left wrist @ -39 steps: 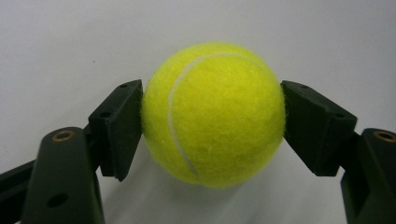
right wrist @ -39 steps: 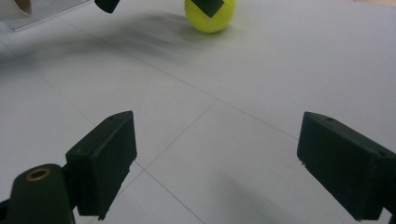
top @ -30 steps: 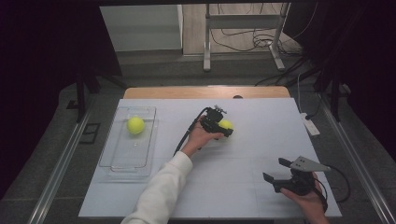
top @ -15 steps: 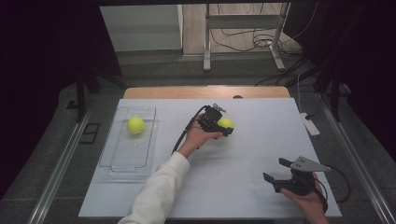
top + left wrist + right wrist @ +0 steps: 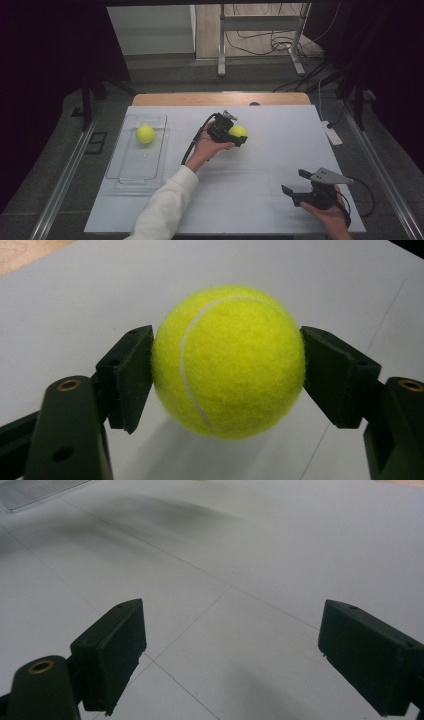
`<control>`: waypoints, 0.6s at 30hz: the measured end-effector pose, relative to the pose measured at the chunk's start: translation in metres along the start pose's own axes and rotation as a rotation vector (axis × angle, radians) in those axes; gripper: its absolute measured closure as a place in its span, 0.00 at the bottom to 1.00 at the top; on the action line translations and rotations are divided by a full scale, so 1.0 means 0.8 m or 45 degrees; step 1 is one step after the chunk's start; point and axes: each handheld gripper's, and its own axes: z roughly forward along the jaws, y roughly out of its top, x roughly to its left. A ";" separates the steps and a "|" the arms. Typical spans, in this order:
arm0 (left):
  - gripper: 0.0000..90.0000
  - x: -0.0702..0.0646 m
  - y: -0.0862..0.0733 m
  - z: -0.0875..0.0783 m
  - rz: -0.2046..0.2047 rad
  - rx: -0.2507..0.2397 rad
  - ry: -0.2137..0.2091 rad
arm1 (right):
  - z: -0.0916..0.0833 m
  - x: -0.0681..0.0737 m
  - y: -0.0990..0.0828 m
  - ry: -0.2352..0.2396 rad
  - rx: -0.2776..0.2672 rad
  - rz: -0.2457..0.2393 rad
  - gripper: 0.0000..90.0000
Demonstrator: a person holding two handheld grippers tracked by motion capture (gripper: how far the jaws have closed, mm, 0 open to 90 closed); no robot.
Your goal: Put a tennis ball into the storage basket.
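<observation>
Left gripper [image 5: 234, 135] clamps a fuzzy yellow-green tennis ball [image 5: 238, 131] above the white table's [image 5: 260, 200] middle.
Its own camera shows both pads pressing that ball's [image 5: 229, 362] sides; the right gripper's [image 5: 235, 655] camera shows jaws wide apart over bare tabletop.

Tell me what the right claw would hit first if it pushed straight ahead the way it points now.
Probably nothing soon: the right claw, its jaws open with nothing between them, points across bare white table. The clear tray lies far ahead, off to one side; depth is hard to judge.
</observation>
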 end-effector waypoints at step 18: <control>0.30 -0.005 -0.009 -0.024 -0.008 -0.059 -0.028 | 0.000 0.001 0.000 -0.003 -0.001 0.003 0.14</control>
